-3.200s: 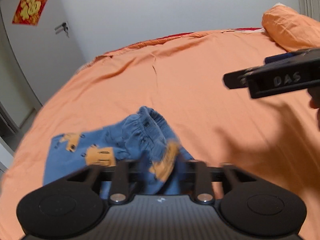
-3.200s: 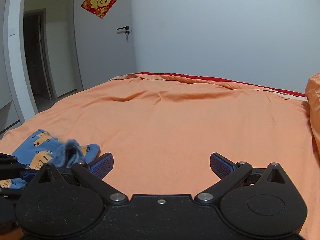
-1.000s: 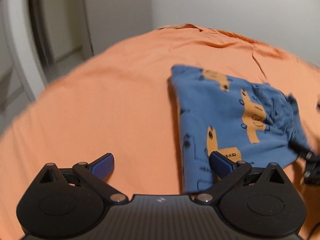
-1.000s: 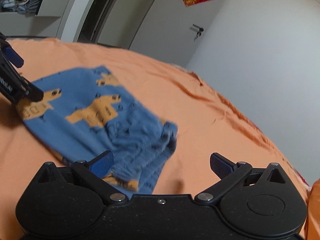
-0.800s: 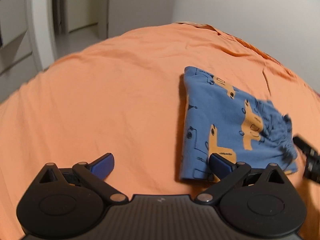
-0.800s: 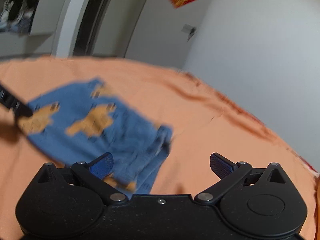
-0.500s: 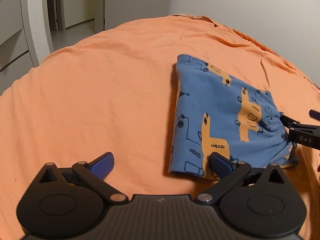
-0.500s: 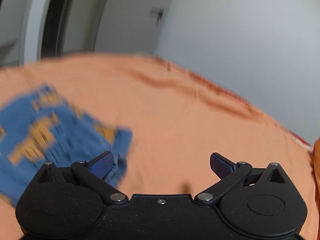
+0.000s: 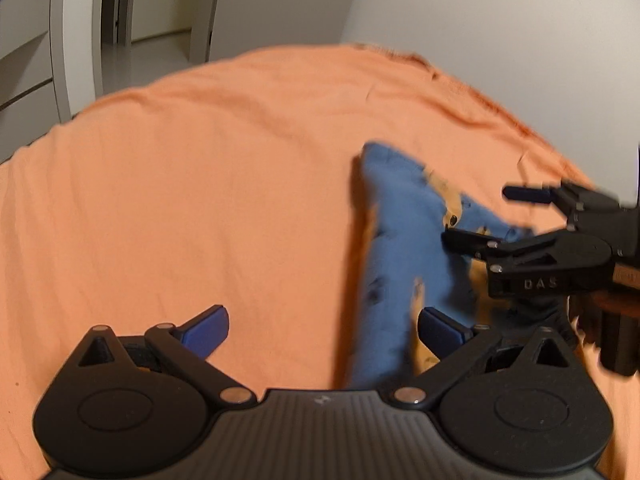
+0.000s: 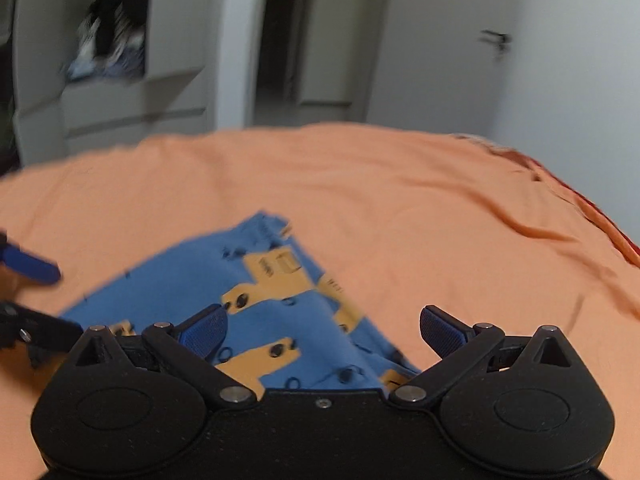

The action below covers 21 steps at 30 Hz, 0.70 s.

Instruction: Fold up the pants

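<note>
The blue pants (image 9: pixel 400 248) with orange animal prints lie folded on the orange bed (image 9: pixel 200 180). They also show in the right wrist view (image 10: pixel 248 300). My left gripper (image 9: pixel 324 330) is open and empty, with its right finger at the near edge of the pants. My right gripper (image 10: pixel 323 330) is open and empty, low over the pants. It shows in the left wrist view (image 9: pixel 472 216) at the right, open above the cloth. The left gripper's fingertips (image 10: pixel 32 268) show at the left edge of the right wrist view.
The orange sheet (image 10: pixel 400 208) covers the whole bed. A white wall (image 9: pixel 500 40) runs behind it. A doorway (image 10: pixel 280 40), a closed door with a handle (image 10: pixel 496 40) and an open wardrobe (image 10: pixel 108 52) stand beyond the bed's far edge.
My right gripper has swung back over the pants and now points at them. My left gripper has shifted a little, and the pants sit closer to its right finger.
</note>
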Tool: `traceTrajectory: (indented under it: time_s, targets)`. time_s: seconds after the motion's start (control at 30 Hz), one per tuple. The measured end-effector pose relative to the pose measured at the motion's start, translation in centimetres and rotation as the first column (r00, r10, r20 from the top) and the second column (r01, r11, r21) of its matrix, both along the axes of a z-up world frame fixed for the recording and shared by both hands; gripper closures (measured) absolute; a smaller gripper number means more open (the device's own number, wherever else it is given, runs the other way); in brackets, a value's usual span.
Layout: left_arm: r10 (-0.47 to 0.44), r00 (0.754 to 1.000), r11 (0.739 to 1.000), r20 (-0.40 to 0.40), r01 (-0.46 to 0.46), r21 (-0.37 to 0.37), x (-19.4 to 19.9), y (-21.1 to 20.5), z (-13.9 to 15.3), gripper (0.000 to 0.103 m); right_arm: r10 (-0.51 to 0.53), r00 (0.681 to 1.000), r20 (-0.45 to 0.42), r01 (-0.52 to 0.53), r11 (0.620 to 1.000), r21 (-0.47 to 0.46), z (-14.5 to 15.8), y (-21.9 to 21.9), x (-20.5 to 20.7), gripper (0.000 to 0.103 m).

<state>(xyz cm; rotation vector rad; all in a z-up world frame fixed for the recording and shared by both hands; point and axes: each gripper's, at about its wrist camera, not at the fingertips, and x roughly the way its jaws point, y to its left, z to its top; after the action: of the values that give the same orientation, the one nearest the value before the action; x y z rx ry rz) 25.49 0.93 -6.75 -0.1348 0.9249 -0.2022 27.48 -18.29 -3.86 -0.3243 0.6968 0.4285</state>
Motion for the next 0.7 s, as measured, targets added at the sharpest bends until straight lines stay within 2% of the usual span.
traceTrajectory:
  time_s: [0.07,0.13,0.27,0.37,0.43,0.5,0.53,0.57,0.67,0.7]
  targets:
    - [-0.027,0.999,0.998,0.021,0.026,0.048,-0.2,-0.5,-0.2,0.000,0.029,1.000,-0.008,-0.029,0.998,-0.062,-0.9,0.8,0.7,0.001]
    - [-0.038,0.999,0.997,0.025,0.036,0.071,-0.3,-0.8,-0.2,0.000,0.025,1.000,-0.011,-0.026,0.998,-0.056,-0.8,0.5,1.6,0.001]
    - [-0.040,0.999,0.998,0.019,0.039,0.055,-0.3,-0.5,-0.3,0.000,-0.073,0.997,0.035,0.077,0.991,-0.111,0.2,-1.0,2.6,0.001]
    - [-0.042,0.999,0.998,0.017,0.041,0.052,-0.3,-0.4,-0.3,0.000,-0.140,0.989,0.038,0.143,0.986,-0.081,1.0,-2.4,2.4,0.001]
    - [-0.043,0.999,0.998,0.019,0.042,0.055,-0.3,-0.4,-0.3,0.000,-0.128,0.990,0.054,0.131,0.989,-0.066,1.1,-2.6,1.3,0.001]
    - [-0.047,0.999,0.997,0.022,0.046,0.057,-0.4,-0.4,-0.4,0.000,-0.111,0.993,0.040,0.116,0.981,-0.153,-0.6,-2.4,0.9,0.001]
    - [-0.048,0.999,0.997,0.022,0.047,0.056,-0.4,-0.4,-0.4,0.000,-0.117,0.992,0.040,0.123,0.978,-0.169,-1.2,-2.8,0.8,0.001]
    - [-0.049,0.999,0.997,0.022,0.047,0.054,-0.4,-0.3,-0.4,0.000,-0.142,0.989,0.043,0.146,0.982,-0.121,-1.1,-3.5,0.8,0.001]
    - [-0.048,0.999,0.997,0.020,0.047,0.053,-0.3,-0.3,-0.4,0.000,-0.345,0.932,0.109,0.354,0.932,-0.077,-0.2,-5.8,0.8,0.001]
    - [-0.048,0.999,0.997,0.020,0.047,0.055,-0.2,-0.3,-0.4,0.000,-0.379,0.917,0.126,0.387,0.921,-0.049,0.2,-6.8,0.5,0.001]
